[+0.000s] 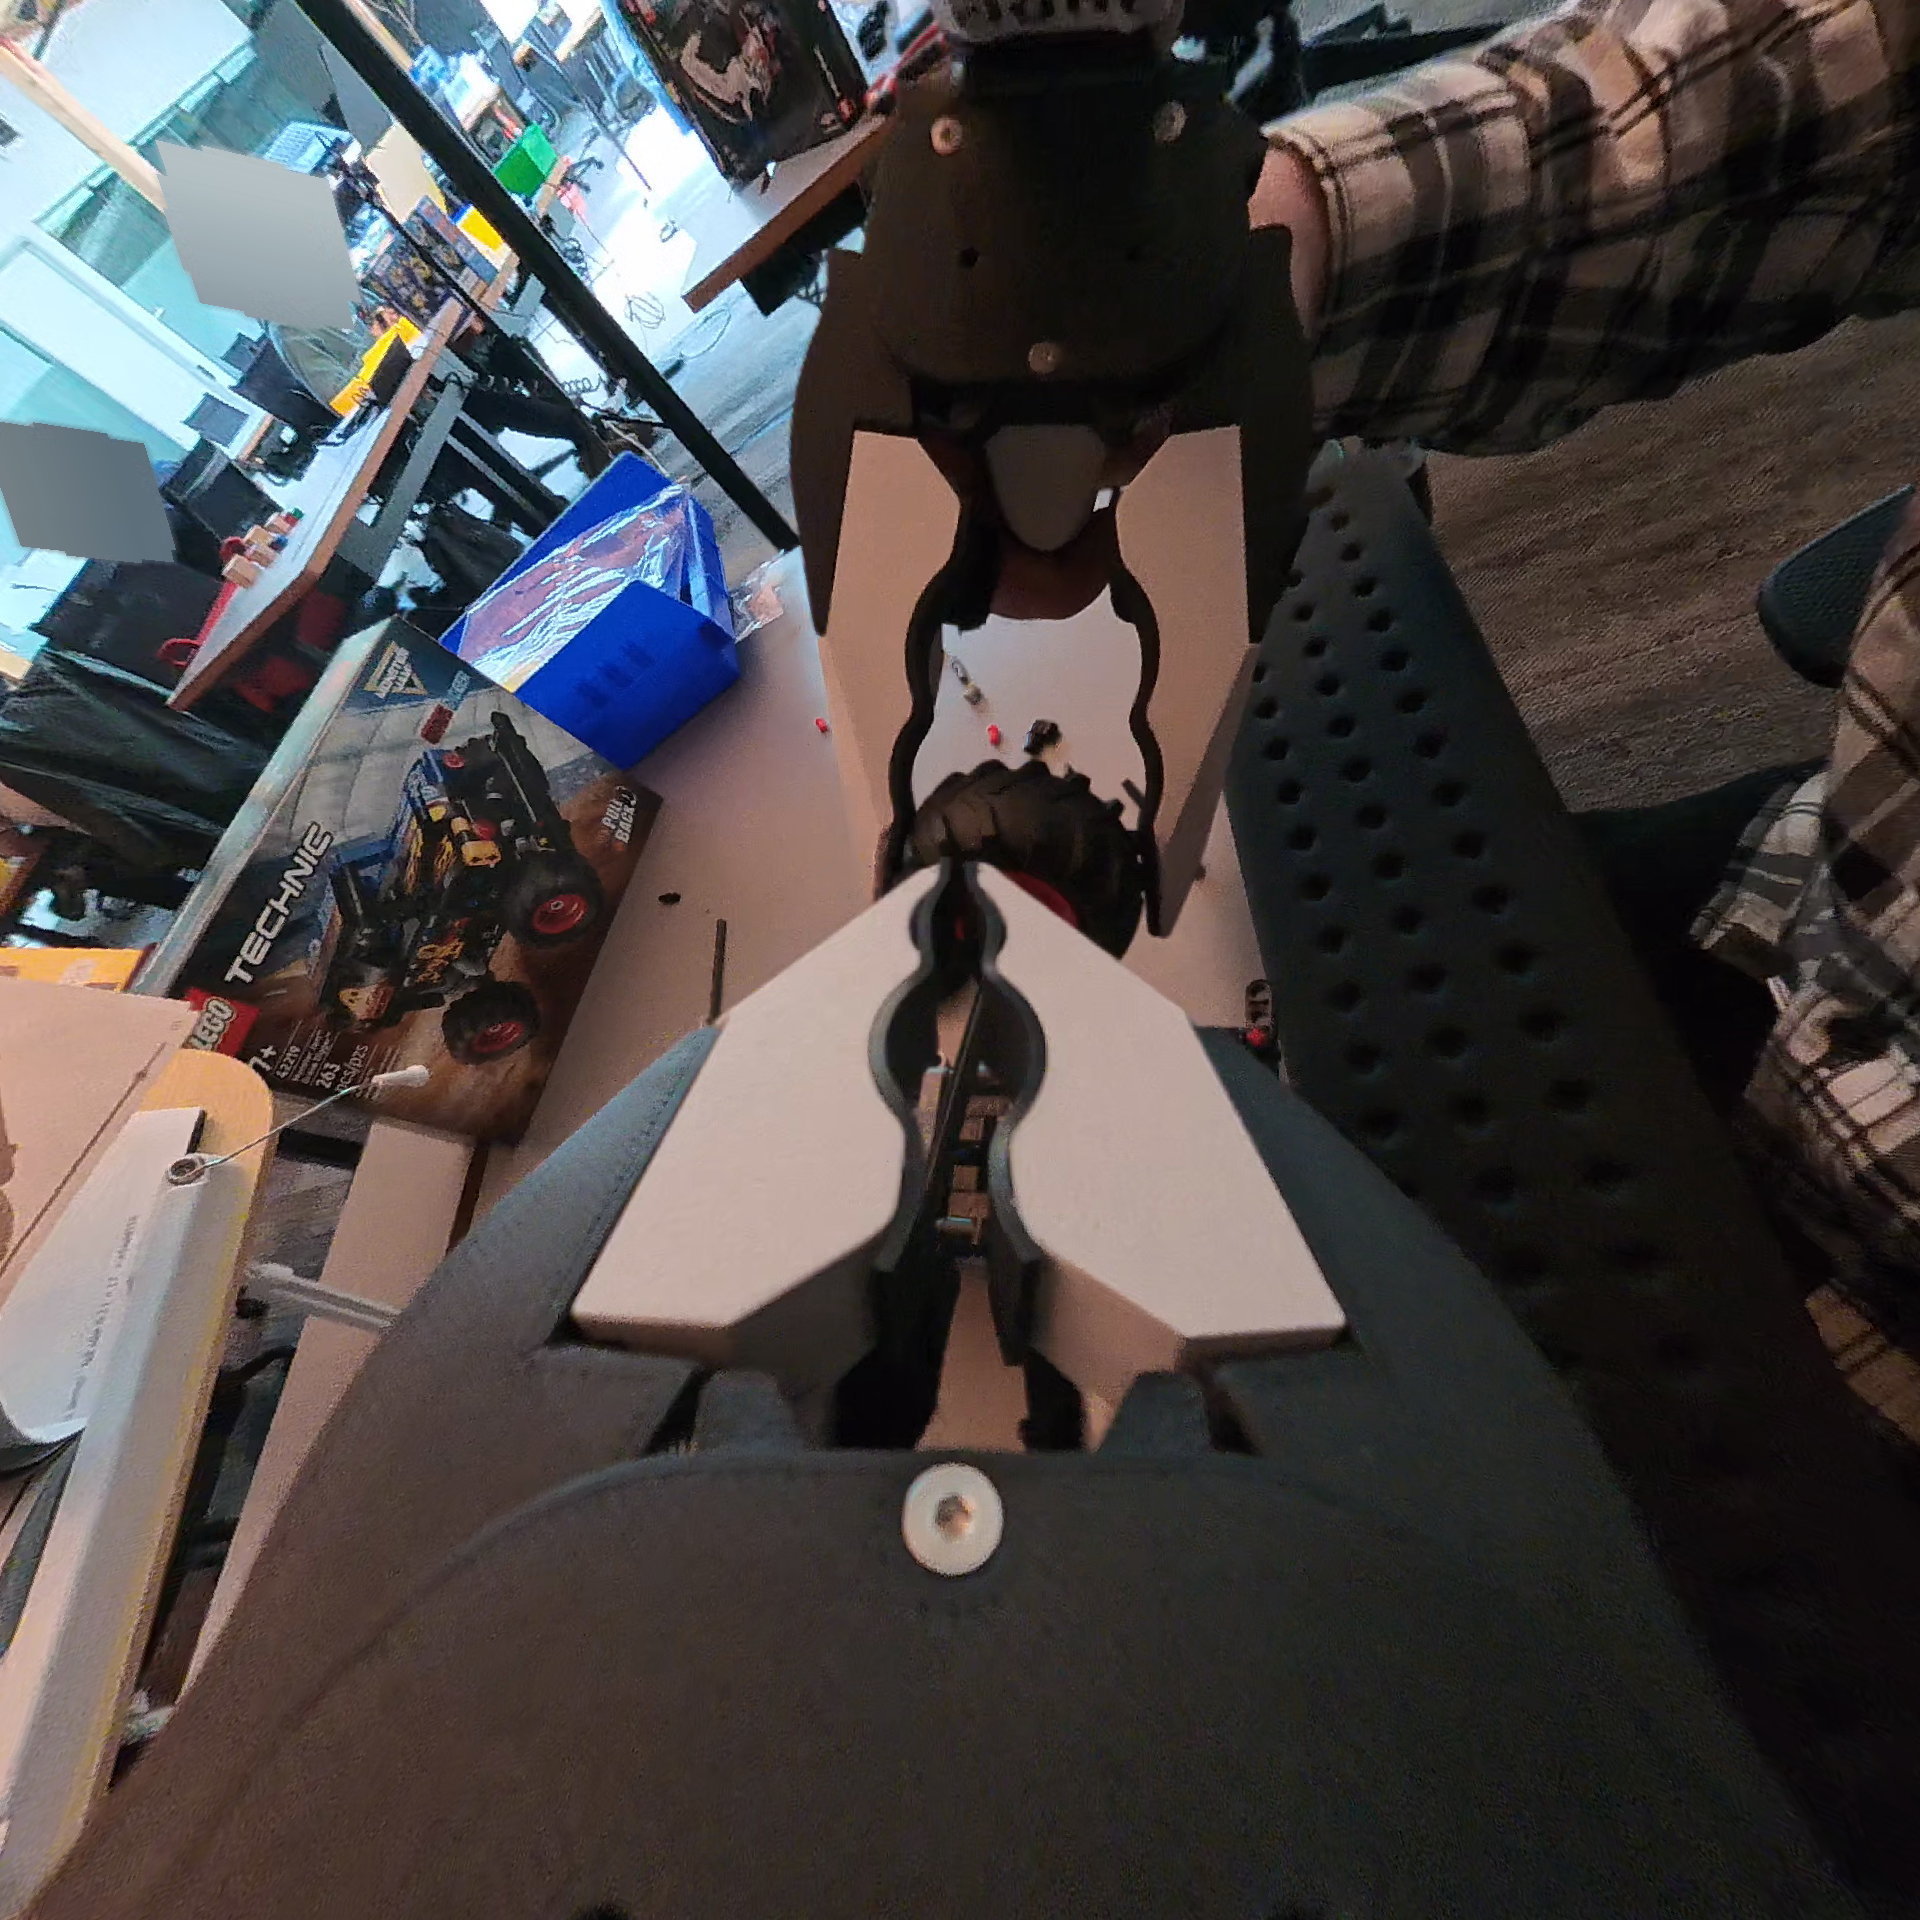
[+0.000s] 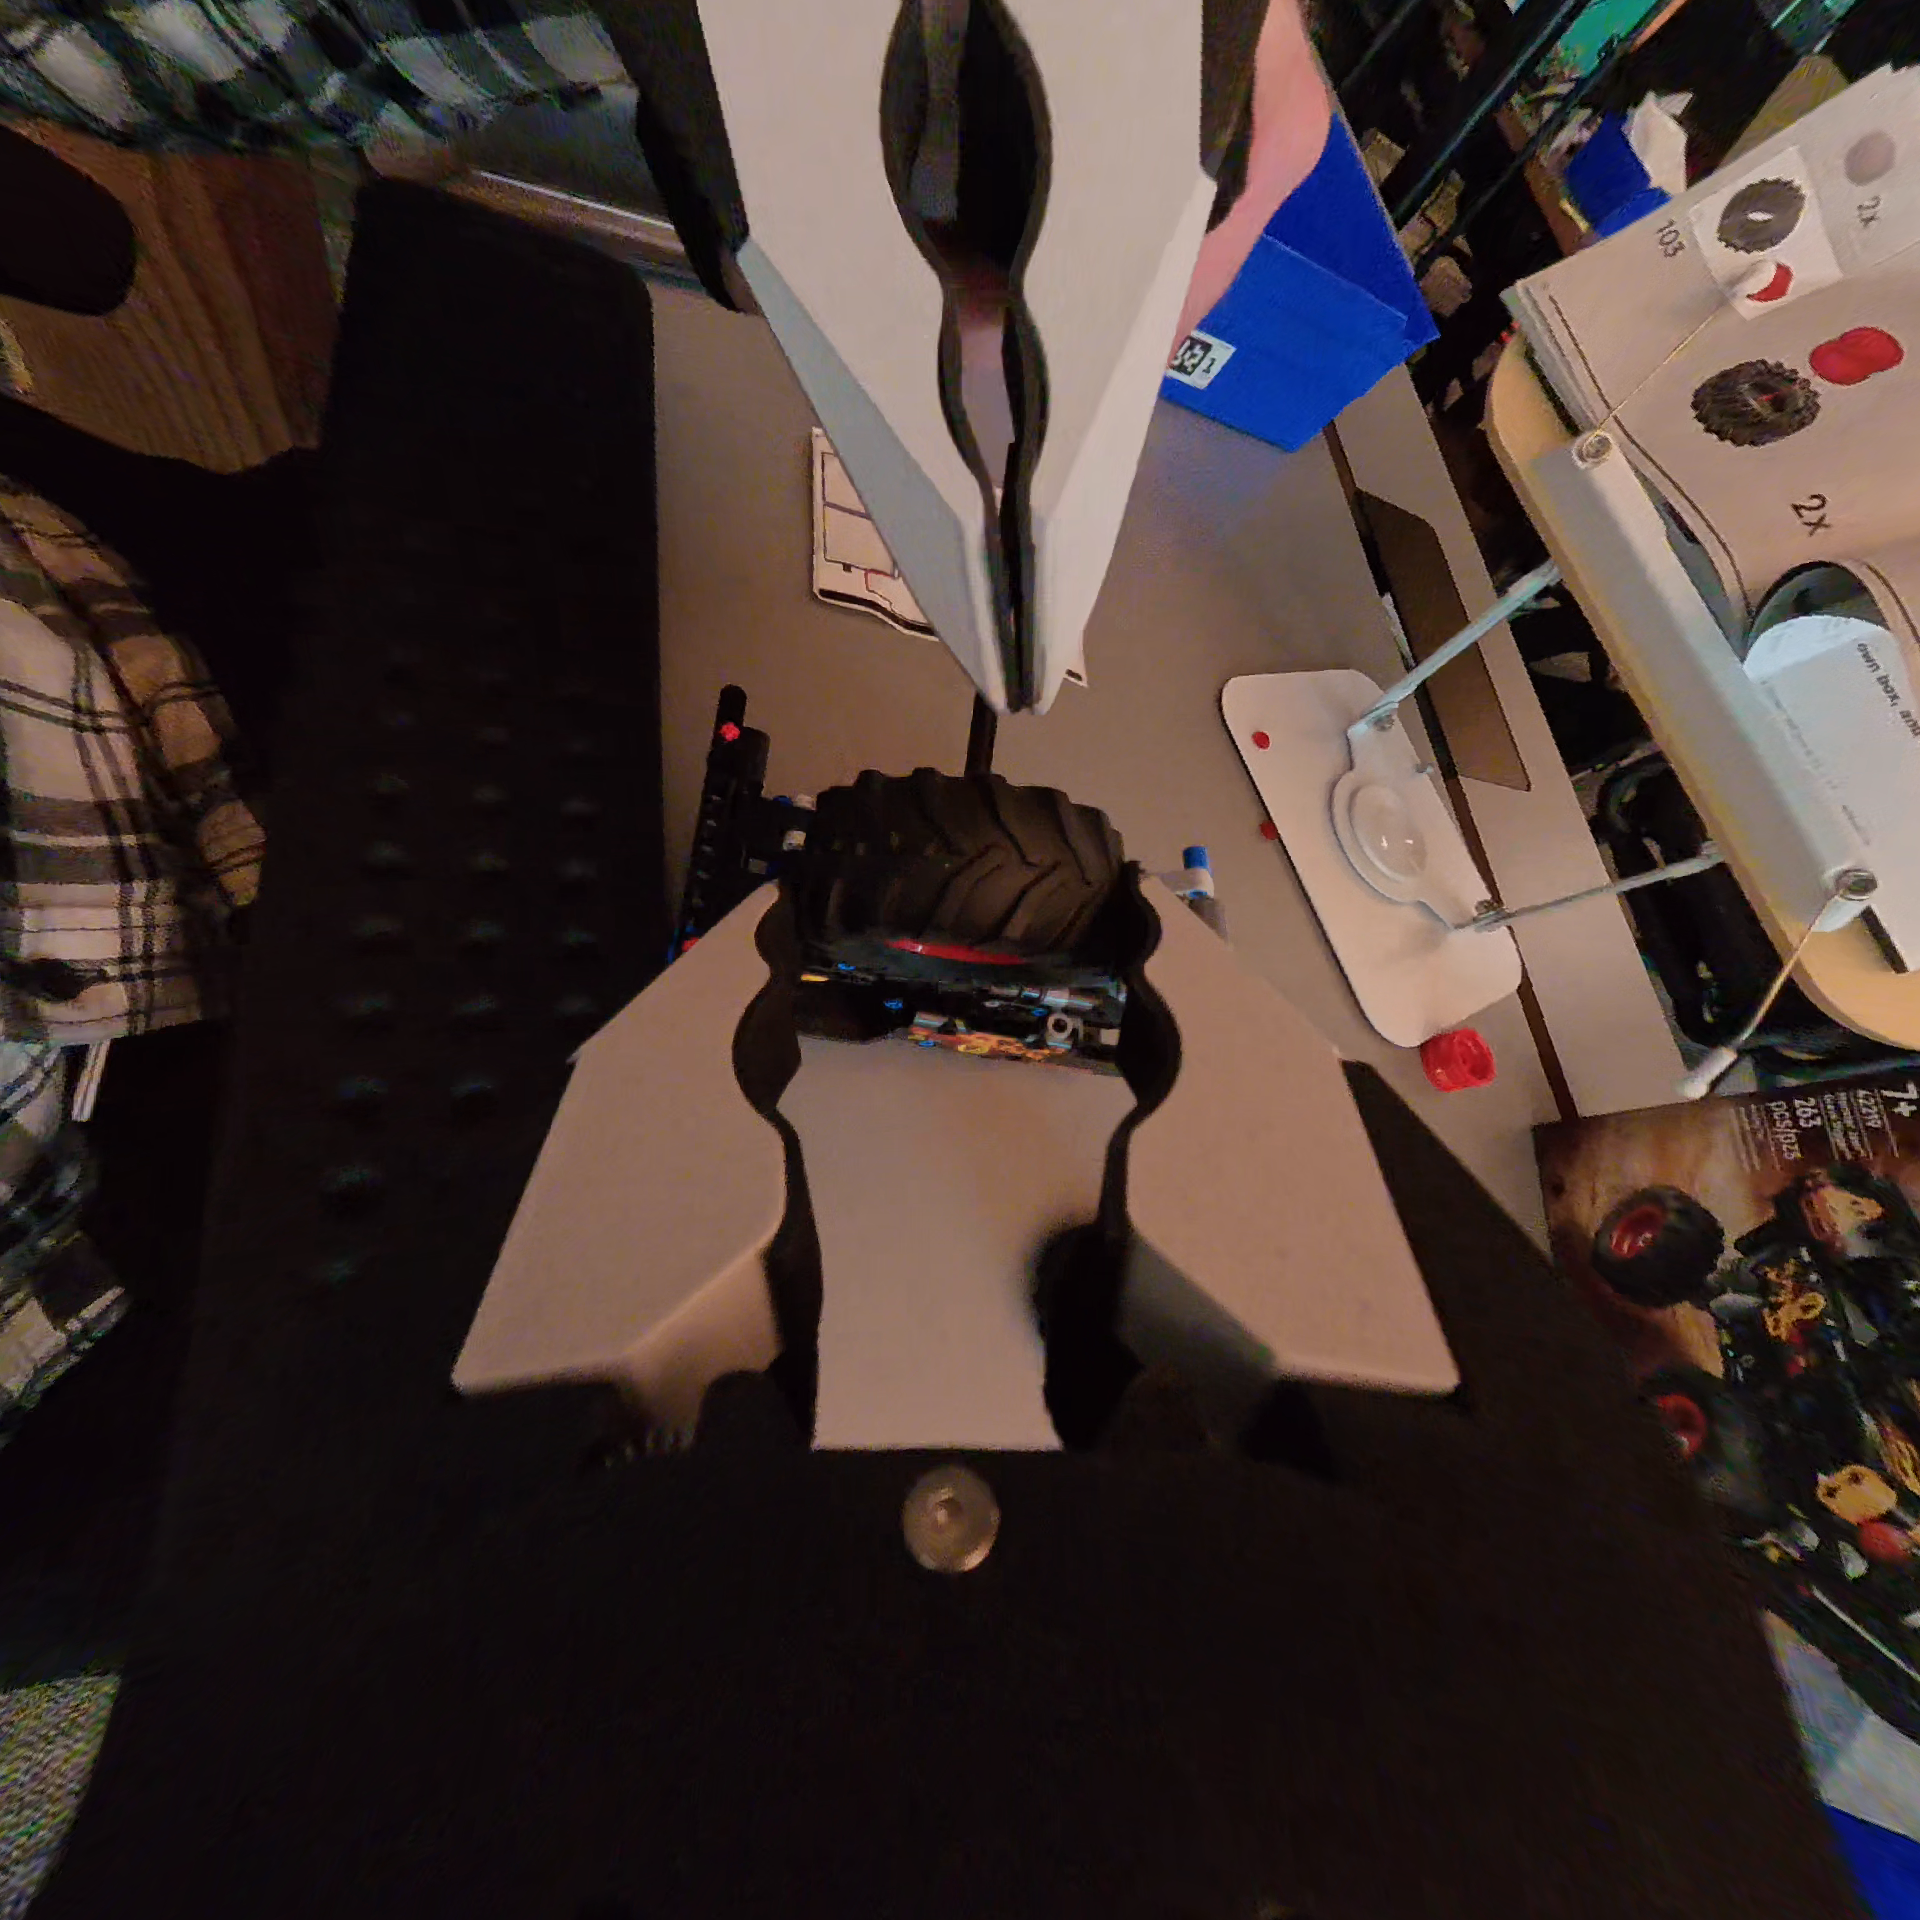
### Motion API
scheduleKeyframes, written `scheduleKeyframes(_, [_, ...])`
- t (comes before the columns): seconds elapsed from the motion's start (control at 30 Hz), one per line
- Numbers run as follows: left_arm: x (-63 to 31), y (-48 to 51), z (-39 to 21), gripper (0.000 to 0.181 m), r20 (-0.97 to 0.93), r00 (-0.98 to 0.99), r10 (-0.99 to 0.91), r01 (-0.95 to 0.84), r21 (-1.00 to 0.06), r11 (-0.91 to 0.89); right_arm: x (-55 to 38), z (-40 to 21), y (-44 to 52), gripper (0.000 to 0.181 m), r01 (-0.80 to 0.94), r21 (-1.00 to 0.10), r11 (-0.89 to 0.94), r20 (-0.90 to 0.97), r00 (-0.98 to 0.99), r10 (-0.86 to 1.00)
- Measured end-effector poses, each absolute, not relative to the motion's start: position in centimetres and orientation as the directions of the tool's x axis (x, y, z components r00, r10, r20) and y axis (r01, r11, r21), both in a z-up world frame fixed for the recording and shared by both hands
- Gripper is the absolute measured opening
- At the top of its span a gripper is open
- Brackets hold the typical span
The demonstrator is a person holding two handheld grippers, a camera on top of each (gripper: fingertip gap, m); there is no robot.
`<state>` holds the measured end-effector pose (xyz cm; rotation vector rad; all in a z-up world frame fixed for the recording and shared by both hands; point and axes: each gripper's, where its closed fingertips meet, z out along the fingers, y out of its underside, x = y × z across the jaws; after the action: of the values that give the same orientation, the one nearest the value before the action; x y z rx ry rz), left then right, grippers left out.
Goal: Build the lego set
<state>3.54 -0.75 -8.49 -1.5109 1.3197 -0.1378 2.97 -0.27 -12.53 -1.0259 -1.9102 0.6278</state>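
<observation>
Right wrist view shows the partly built lego truck (image 2: 961, 997) on the grey table (image 2: 1226, 582), its black knobbly tyre (image 2: 961, 852) and decal-covered chassis sitting between the spread fingers of the right gripper (image 2: 961, 925); whether the pads press it is unclear. The left gripper (image 2: 1013, 691) points in from opposite, jaws nearly together on a thin dark axle (image 2: 977, 743) standing above the tyre. Much of the model is hidden behind the fingers. Around it lie a red wheel hub (image 2: 1457, 1060), the instruction booklet on its stand (image 2: 1704, 343), the set's box (image 1: 416, 883) and a blue bin (image 1: 623, 634). A plaid sleeve (image 1: 1579, 218) and other desks fill the background.
</observation>
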Motion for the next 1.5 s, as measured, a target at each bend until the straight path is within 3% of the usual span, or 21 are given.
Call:
scheduleKeyframes(0.1, [3.3,-1.1,-9.9,0.000,-0.538,0.368,-0.758,-0.693,-0.703,0.162,2.8,-11.9,-1.4,0.059,0.364,-0.764,0.532,0.432,-0.323,0.842])
scheduleKeyframes(0.17, [2.6,-0.8,-11.1,0.000,-0.603,0.345,-0.719,-0.771,-0.619,0.149,2.8,-11.8,-1.8,0.058,0.359,-0.762,0.539,0.438,-0.328,0.837])
scheduleKeyframes(0.3, [3.0,-2.4,-11.2,0.008,-0.531,0.362,-0.766,-0.739,-0.664,0.111,2.8,-11.4,-2.7,0.058,0.354,-0.748,0.561,0.458,-0.336,0.823])
scheduleKeyframes(0.4, [2.7,-2.4,-11.2,0.003,-0.546,0.378,-0.748,-0.746,-0.658,0.104,2.5,-11.3,-3.2,0.058,0.355,-0.737,0.575,0.471,-0.341,0.814])
scheduleKeyframes(0.57, [1.3,-2.3,-11.5,0.036,-0.569,0.434,-0.698,-0.745,-0.663,0.077,2.4,-10.0,-4.4,0.058,0.321,-0.748,0.581,0.476,-0.351,0.806])
scheduleKeyframes(0.67, [2.2,-3.0,-10.8,0.006,-0.615,0.406,-0.676,-0.744,-0.652,0.147,2.1,-9.8,-4.9,0.058,0.313,-0.748,0.585,0.474,-0.365,0.801])
scheduleKeyframes(0.83, [2.3,-3.5,-11.0,0.003,-0.634,0.365,-0.682,-0.780,-0.608,0.147,2.2,-9.8,-5.5,0.059,0.286,-0.794,0.536,0.419,-0.380,0.824])
scheduleKeyframes(0.97, [3.4,-3.6,-9.8,0.003,-0.628,0.397,-0.669,-0.760,-0.634,0.144,1.4,-10.6,-5.7,0.087,0.306,-0.791,0.530,0.419,-0.361,0.833])
scheduleKeyframes(1.03, [3.3,-3.7,-10.7,0.003,-0.637,0.361,-0.681,-0.803,-0.583,0.120,1.2,-10.8,-5.4,0.065,0.326,-0.765,0.555,0.455,-0.336,0.824])
scheduleKeyframes(1.37, [3.3,-4.8,-12.8,0.004,-0.600,0.340,-0.725,-0.824,-0.561,0.078,1.3,-12.2,-6.4,0.060,0.318,-0.785,0.532,0.411,-0.375,0.831])
scheduleKeyframes(1.5, [3.3,-5.0,-13.3,0.004,-0.551,0.358,-0.754,-0.796,-0.603,0.062,1.4,-12.6,-6.4,0.059,0.303,-0.788,0.537,0.425,-0.365,0.829])
